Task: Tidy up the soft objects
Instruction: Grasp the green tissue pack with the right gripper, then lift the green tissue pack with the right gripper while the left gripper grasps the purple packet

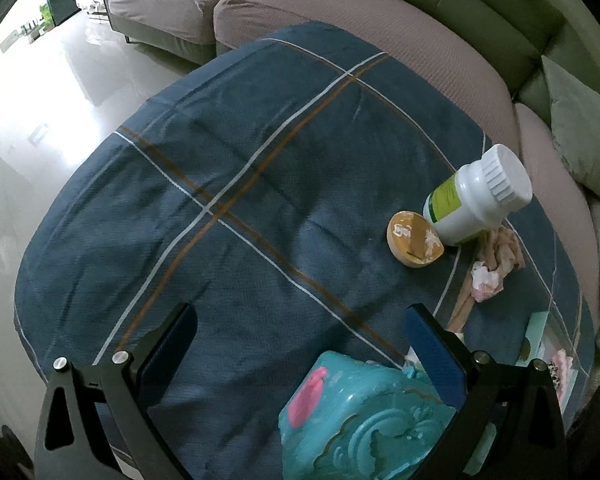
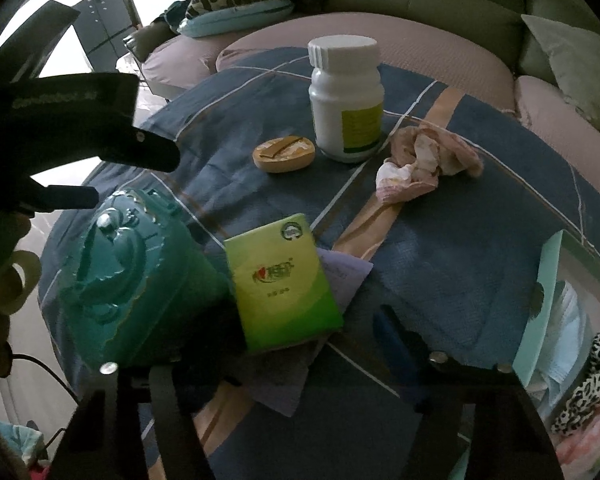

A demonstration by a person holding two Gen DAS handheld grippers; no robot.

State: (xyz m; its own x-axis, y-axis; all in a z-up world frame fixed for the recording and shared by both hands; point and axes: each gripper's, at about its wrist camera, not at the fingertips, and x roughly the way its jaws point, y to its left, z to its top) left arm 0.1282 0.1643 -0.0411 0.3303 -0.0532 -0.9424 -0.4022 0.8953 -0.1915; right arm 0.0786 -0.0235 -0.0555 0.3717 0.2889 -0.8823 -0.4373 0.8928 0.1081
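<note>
A crumpled pink and white cloth (image 2: 428, 164) lies on the blue plaid cloth (image 2: 440, 264) right of a white bottle (image 2: 346, 96); it also shows in the left wrist view (image 1: 496, 260). My left gripper (image 1: 300, 340) is open above a teal box (image 1: 364, 420) with a pink clasp, and is seen from outside in the right wrist view (image 2: 80, 128). My right gripper (image 2: 284, 348) is open, low over the cloth, near a green tissue pack (image 2: 282, 280). A clear bin with a mint lid (image 2: 552, 284) at the right holds soft fabrics (image 2: 588, 380).
A round wooden lid (image 2: 284, 154) lies left of the white bottle (image 1: 478, 196). A purple paper (image 2: 346, 276) sticks out under the tissue pack. A sofa with cushions (image 2: 576, 68) curves behind the table. Shiny floor (image 1: 60, 80) lies to the left.
</note>
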